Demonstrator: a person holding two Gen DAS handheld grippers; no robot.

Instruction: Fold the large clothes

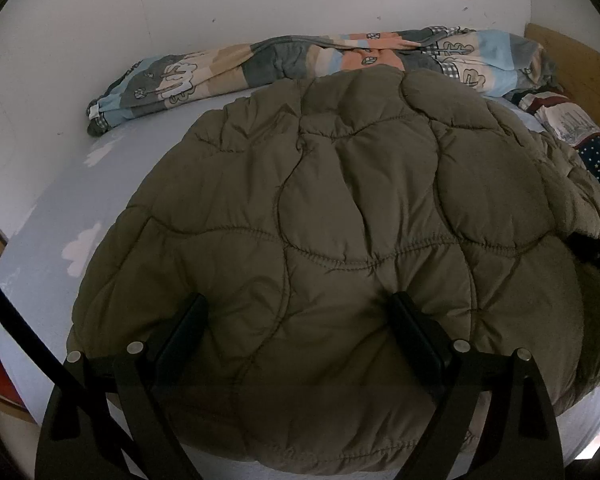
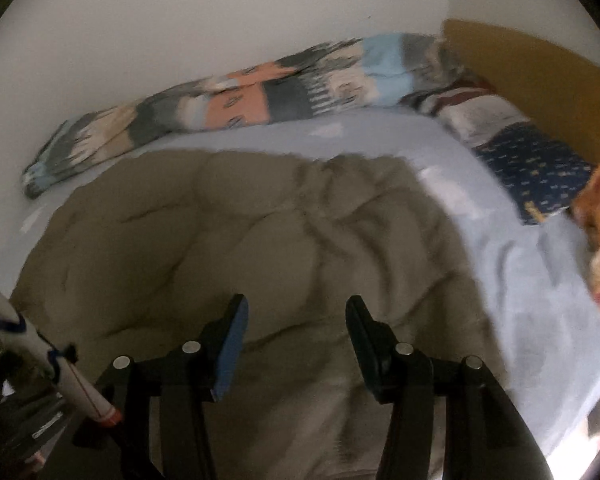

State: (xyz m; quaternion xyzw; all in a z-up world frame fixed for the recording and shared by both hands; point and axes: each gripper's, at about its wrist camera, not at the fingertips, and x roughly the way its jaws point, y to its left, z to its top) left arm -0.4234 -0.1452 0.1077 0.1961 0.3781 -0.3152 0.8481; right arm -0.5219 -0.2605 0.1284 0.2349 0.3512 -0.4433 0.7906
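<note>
Item: your olive-green quilted padded coat (image 1: 320,208), spread flat on the bed's pale blue sheet (image 1: 56,208), filling the near middle. Far side, along the white wall: rolled patchwork blanket (image 1: 284,60); far right, navy starred pillow (image 2: 540,176). Your left tongs (image 1: 300,312) stand wide above the coat, gripping nothing. Your right tongs (image 2: 296,312) stand half apart, empty. No containers, no legible writing.

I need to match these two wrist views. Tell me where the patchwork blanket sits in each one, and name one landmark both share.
Left wrist: the patchwork blanket stretches across the top, along the wall, behind the olive quilted jacket.
Right wrist: blanket runs diagonally from middle left to upper right, blurred.
Shared landmark: the wooden headboard at the blanket's right end.
</note>
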